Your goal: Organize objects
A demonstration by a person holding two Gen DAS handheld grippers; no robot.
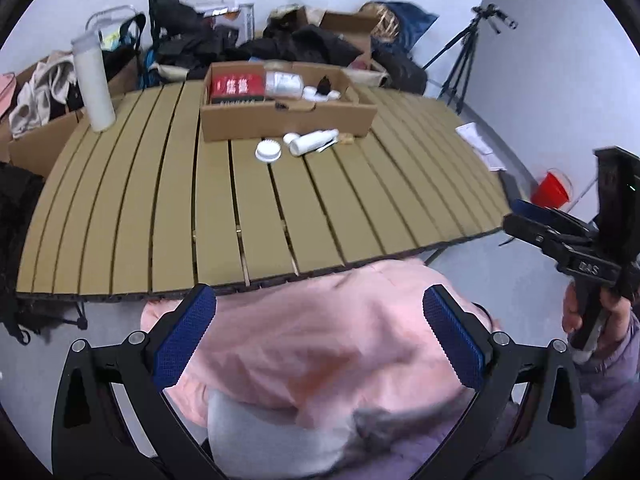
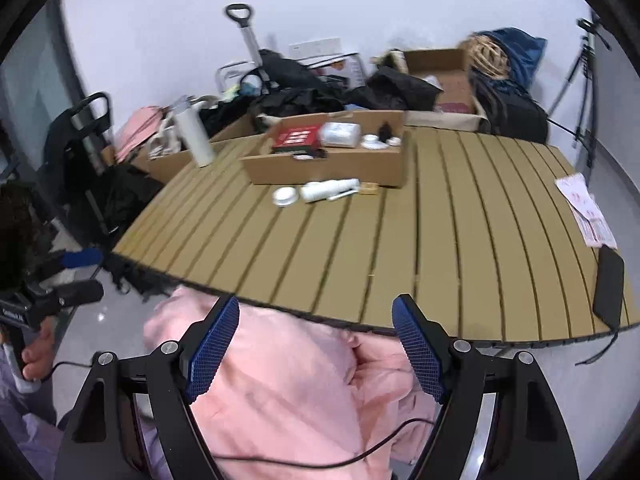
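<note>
Nearest the cameras, the left hand-held gripper (image 1: pixel 318 336) hangs with its blue pads spread wide over a pink garment (image 1: pixel 320 344) bunched just below the near edge of the counter (image 1: pixel 160 208), nothing pinched between them; the right hand-held gripper (image 2: pixel 316 346) stands likewise wide apart above the same pink cloth, its pads clear of the fabric, and a thin black cable (image 2: pixel 320 456) trails across the cloth beneath it. A hand (image 1: pixel 600 316) grips the handle of the right tool at the edge of the left view. Out on the slatted counter, a black phone (image 2: pixel 609 284) and a printed paper sheet (image 2: pixel 586 210) lie near its right edge. Farther on, in front of an open cardboard box (image 1: pixel 288 118), rest a round white lid (image 1: pixel 269 151), a white bottle (image 1: pixel 314 142) on its side, and a small tan item (image 1: pixel 345 139), too blurred to name. Inside the box sit a red packet (image 1: pixel 236 86), a clear plastic container (image 1: pixel 283 83) and small white pieces beside a dark one. A tall white cylinder (image 1: pixel 94 84) stands upright towards the counter's far left corner. Beyond lie heaped dark clothes and boxes, with a tripod (image 1: pixel 464 60) against the wall
</note>
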